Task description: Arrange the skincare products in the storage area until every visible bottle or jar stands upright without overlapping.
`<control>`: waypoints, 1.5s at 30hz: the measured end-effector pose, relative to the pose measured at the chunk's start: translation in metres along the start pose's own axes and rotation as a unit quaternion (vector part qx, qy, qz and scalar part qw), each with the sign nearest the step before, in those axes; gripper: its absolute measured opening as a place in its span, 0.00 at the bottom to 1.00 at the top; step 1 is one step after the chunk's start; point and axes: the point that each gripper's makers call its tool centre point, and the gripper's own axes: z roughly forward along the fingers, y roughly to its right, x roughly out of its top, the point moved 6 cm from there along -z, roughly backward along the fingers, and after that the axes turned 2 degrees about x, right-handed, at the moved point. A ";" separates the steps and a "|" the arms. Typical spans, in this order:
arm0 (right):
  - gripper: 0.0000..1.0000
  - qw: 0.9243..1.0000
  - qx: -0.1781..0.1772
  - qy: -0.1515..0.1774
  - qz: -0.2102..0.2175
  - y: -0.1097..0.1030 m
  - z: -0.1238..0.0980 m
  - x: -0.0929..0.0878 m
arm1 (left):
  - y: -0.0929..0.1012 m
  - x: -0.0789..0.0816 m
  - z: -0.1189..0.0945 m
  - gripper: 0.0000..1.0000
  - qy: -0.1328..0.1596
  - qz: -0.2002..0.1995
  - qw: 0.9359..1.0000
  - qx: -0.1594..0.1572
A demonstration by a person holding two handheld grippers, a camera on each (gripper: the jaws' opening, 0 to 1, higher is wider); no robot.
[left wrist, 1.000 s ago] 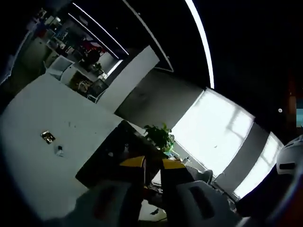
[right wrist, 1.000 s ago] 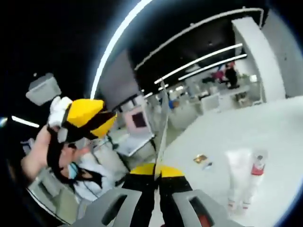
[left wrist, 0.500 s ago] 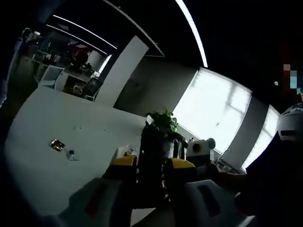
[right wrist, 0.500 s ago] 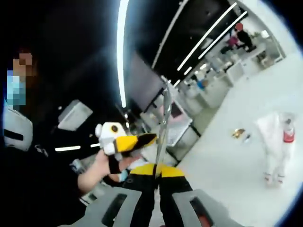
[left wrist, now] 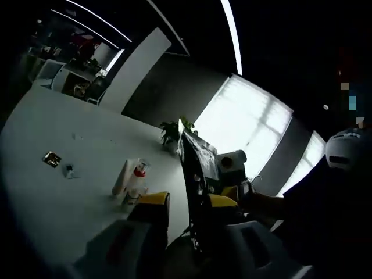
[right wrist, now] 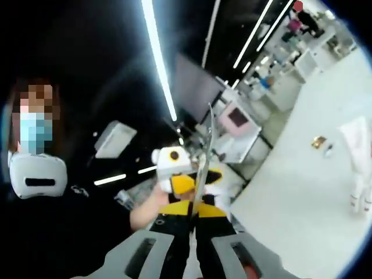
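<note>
Both claws are lifted off the white worktop (left wrist: 70, 209). The left claw (left wrist: 189, 200) grips a flat dark glossy packet (left wrist: 197, 168); the right claw (right wrist: 192, 209) pinches a thin edge-on sheet (right wrist: 203, 157). White red-capped skincare bottles (left wrist: 131, 180) stand on the worktop, just left of the left claw's tips.

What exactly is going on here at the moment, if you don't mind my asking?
A person is holding a gripper in each hand, raised above a white table. The right gripper is shut on a thin flat sheet, seen edge-on. The left gripper has a dark flat piece between its jaws, which may be the same sheet. A few skincare bottles stand grouped on the table, along with two small items farther off, none being handled.
</note>
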 end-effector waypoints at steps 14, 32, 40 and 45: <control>0.00 0.999 -0.038 -0.016 0.004 0.009 0.000 -0.005 | -0.002 -0.007 -0.010 0.02 0.001 -0.036 0.999 0.001; 0.42 0.982 -0.112 -0.045 -0.146 0.017 -0.008 -0.006 | -0.015 -0.010 0.001 0.01 0.012 -0.085 0.996 0.011; 0.67 0.971 -0.151 -0.054 -0.179 0.028 -0.015 -0.015 | -0.036 -0.016 0.008 0.01 -0.003 -0.105 0.994 0.030; 0.75 0.968 -0.177 -0.049 -0.171 0.037 -0.025 -0.020 | -0.049 -0.022 0.016 0.01 -0.014 -0.118 0.992 0.035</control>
